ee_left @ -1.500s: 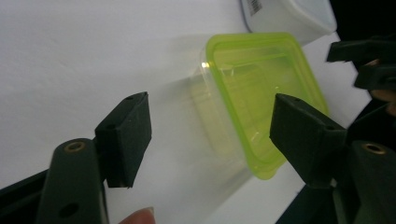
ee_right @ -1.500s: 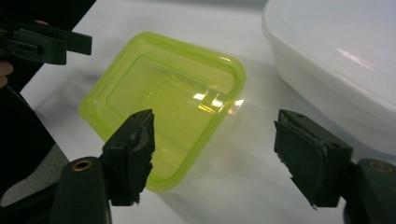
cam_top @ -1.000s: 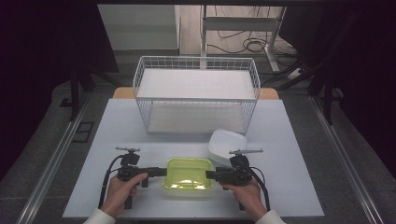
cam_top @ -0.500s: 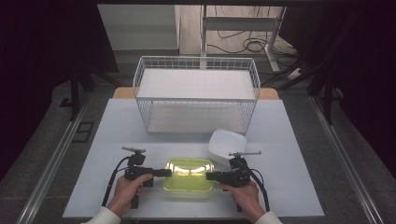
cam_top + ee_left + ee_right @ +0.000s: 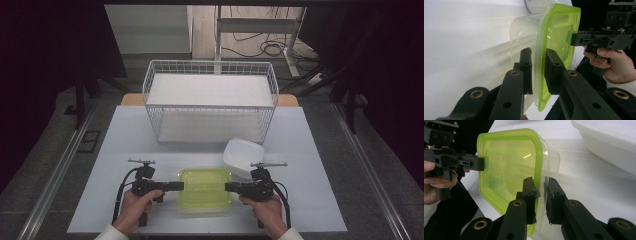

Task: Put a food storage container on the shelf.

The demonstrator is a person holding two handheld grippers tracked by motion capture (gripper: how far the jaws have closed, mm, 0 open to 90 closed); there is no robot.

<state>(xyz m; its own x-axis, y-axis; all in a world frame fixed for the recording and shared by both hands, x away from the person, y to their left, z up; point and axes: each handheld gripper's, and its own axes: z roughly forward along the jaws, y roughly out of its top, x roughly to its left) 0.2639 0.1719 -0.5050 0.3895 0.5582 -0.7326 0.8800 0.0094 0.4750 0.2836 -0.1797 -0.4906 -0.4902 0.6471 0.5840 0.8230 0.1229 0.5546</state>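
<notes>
A clear container with a lime-green lid [image 5: 205,189] sits at the front middle of the white table. My left gripper [image 5: 181,186] comes in from its left and is shut on the lid's rim [image 5: 556,32], one jaw on each face, left gripper [image 5: 538,53]. My right gripper [image 5: 227,187] holds the opposite rim [image 5: 504,170] the same way, right gripper [image 5: 540,181]. Both pairs of jaws have just been closing with that rim between them. Each gripper view shows the other gripper across the lid, right gripper [image 5: 574,40] and left gripper [image 5: 482,163].
A white bowl-like tub [image 5: 243,156] lies just behind the container's right corner, close to my right gripper. A white wire basket [image 5: 210,100] stands at the back middle of the table [image 5: 125,140]. Dark floor and rails flank the table.
Both hands stay at the container's sides. The left gripper's tip has edged slightly right onto the lid's rim, and the glare on the lid has shifted.
</notes>
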